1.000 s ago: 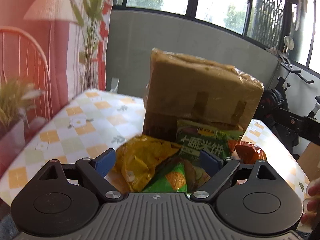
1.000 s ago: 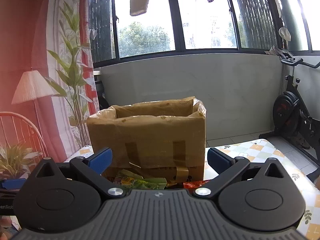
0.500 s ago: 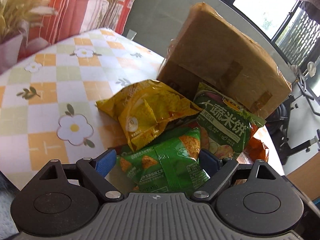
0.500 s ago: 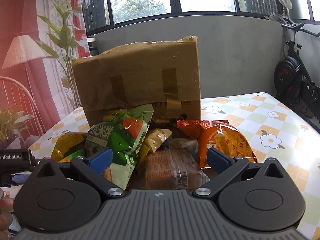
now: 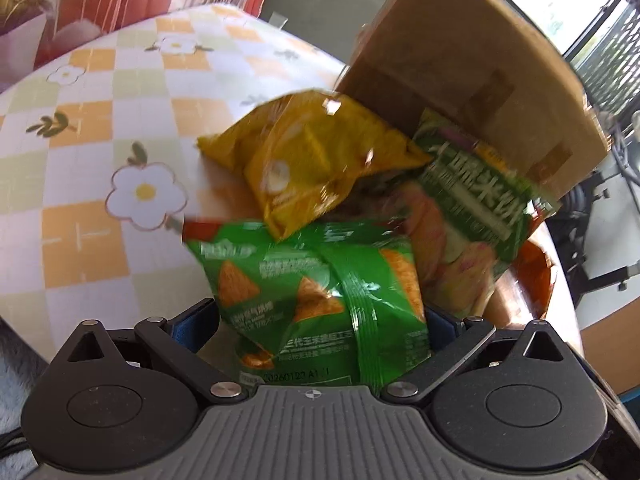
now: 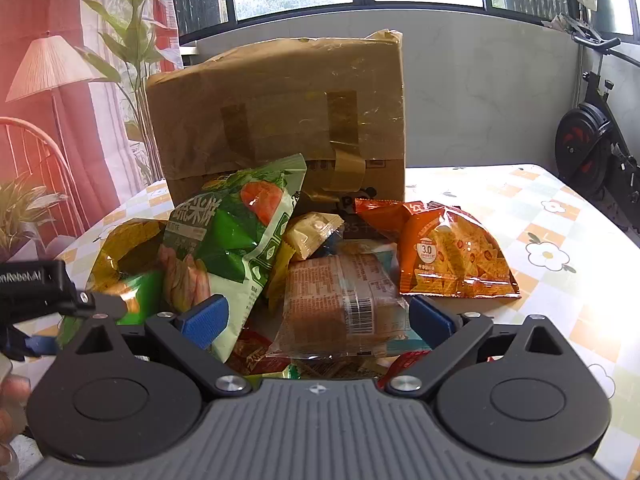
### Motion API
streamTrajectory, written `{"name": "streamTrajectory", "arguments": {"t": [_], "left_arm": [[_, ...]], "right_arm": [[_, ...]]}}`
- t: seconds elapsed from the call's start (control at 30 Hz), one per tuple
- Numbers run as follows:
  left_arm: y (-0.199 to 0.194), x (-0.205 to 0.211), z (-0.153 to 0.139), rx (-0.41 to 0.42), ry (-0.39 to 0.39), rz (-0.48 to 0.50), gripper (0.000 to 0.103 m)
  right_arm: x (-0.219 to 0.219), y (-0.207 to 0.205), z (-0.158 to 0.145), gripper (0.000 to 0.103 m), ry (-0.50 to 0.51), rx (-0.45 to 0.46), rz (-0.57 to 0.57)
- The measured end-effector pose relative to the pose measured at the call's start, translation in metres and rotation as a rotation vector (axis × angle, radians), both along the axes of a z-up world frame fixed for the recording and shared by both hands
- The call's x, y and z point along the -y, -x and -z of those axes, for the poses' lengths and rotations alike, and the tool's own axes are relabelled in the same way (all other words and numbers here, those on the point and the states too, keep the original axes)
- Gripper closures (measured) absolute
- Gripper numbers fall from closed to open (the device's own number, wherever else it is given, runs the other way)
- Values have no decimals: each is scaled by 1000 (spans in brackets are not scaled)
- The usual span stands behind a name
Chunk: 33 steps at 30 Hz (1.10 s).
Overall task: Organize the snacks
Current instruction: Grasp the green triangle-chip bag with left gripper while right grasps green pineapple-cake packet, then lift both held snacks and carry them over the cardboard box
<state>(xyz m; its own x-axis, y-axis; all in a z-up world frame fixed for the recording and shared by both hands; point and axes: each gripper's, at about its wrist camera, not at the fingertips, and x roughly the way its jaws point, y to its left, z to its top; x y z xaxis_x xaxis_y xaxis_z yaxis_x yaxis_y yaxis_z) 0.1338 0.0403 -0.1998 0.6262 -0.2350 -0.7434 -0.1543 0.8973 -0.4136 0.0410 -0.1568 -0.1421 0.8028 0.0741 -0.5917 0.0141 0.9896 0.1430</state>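
Observation:
A pile of snack bags lies on the table in front of a taped cardboard box [image 5: 472, 64] [image 6: 280, 116]. My left gripper [image 5: 318, 324] is low over the pile and its jaws are opening. A green corn-chip bag [image 5: 320, 280] lies between them, and the pads do not visibly press it. Behind that bag are a yellow bag [image 5: 312, 168] and a green rice-cracker bag [image 5: 472, 208] [image 6: 232, 240]. My right gripper [image 6: 318, 317] is closing around a clear-wrapped brown biscuit pack [image 6: 340, 300], with gaps at both pads. An orange chip bag [image 6: 452, 256] lies to its right.
The table has a checked flower-print cloth [image 5: 100, 152] [image 6: 552, 256] with bare room on the left and right of the pile. My left gripper's body [image 6: 40, 292] and a hand [image 6: 12, 400] show at the right view's left edge. An exercise bike [image 6: 596, 152] stands beyond the table.
Both grippers came down toward the pile, so snacks now lie between their fingers. The left gripper rolled and its fingers stand wider. The right fingers drew in slightly.

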Motion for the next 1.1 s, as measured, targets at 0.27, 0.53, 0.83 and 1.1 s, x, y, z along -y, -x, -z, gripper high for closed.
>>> {"name": "streamTrajectory", "arguments": {"t": [0.27, 0.53, 0.83, 1.1], "left_arm": [[9, 4, -9, 69, -80, 76, 16], [34, 6, -30, 158, -142, 98, 16], [43, -5, -35, 170, -157, 29, 16], [41, 1, -30, 153, -203, 31, 16]], "right_arm": [[-6, 7, 11, 14, -28, -74, -46], [-31, 16, 24, 26, 20, -106, -164], [-37, 11, 36, 34, 35, -108, -158], [-49, 12, 46, 36, 117, -78, -188]]}}
